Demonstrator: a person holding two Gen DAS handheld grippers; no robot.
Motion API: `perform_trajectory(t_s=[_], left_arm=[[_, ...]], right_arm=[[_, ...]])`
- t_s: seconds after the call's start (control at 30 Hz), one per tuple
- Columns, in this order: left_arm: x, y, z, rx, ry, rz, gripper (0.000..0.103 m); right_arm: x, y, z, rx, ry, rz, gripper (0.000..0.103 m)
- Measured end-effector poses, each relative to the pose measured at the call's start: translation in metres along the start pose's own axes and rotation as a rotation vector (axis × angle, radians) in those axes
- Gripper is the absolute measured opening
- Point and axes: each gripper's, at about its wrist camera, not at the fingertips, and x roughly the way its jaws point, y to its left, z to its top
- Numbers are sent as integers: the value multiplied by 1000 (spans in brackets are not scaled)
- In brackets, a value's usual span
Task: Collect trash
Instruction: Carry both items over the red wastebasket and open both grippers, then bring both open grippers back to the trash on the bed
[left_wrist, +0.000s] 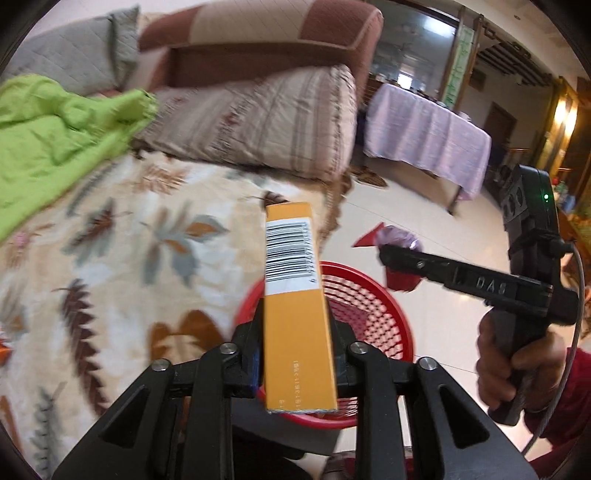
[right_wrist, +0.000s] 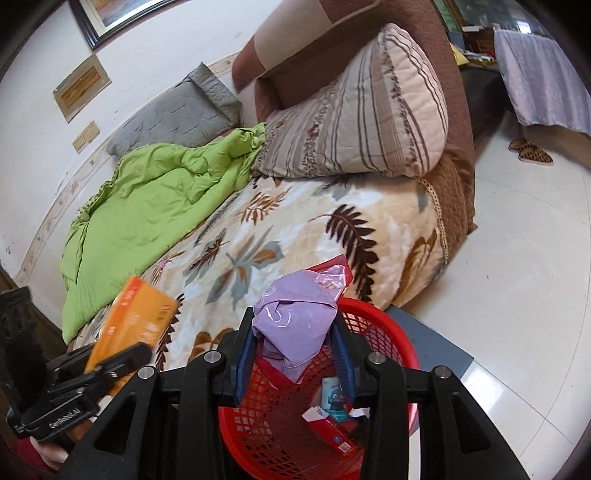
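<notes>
Left tongs (left_wrist: 297, 354) clamp orange carton (left_wrist: 295, 295); right tongs (right_wrist: 295, 354) clamp purple wrapper (right_wrist: 295, 325). Both over red basket (right_wrist: 391, 332). Centre each above the opening before letting go.

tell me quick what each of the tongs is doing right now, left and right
Left tongs: closed on the orange box, above the red basket.
Right tongs: closed on the purple bag, above the same basket.

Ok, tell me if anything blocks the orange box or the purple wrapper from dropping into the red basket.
Nothing visible does. The orange box and purple wrapper hang over the red basket, whose open mouth holds only small packets at the bottom.
</notes>
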Motion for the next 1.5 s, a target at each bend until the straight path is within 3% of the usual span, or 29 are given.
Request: perform_trajectory(t_s=[0.03,0.07,0.1,0.3,0.47,0.8,1.07,1.23,1.3,1.5], left_arm=[[5,-3,0,-2,9,7,53],[5,-3,0,-5,2,12,57],[4,-3,-1,-9,-7,14,57],[-17,23,-11,-79,-21,51,57],[-44,61,-28,-136,-45,172,58],[-118,156,-94,-311,-96,442,62],[-170,251,-176,-517,-92,740,63],[-191,308,-219,-719,-102,819,63],[-193,321,-228,-776,-106,816,63],[-182,319,-220,-713,-93,875,70]], right_arm=[[1,-2,-1,2,6,-5,47],[1,-5,-1,5,13,-13,55],[1,-8,-2,15,18,-24,60],[3,-14,-3,31,20,-16,60],[18,10,-2,17,33,57,60],[76,133,-33,-193,159,269,60],[117,219,-68,-348,260,360,60],[149,267,-83,-438,315,383,64],[164,287,-84,-482,316,371,67],[221,342,-80,-557,303,344,72]])
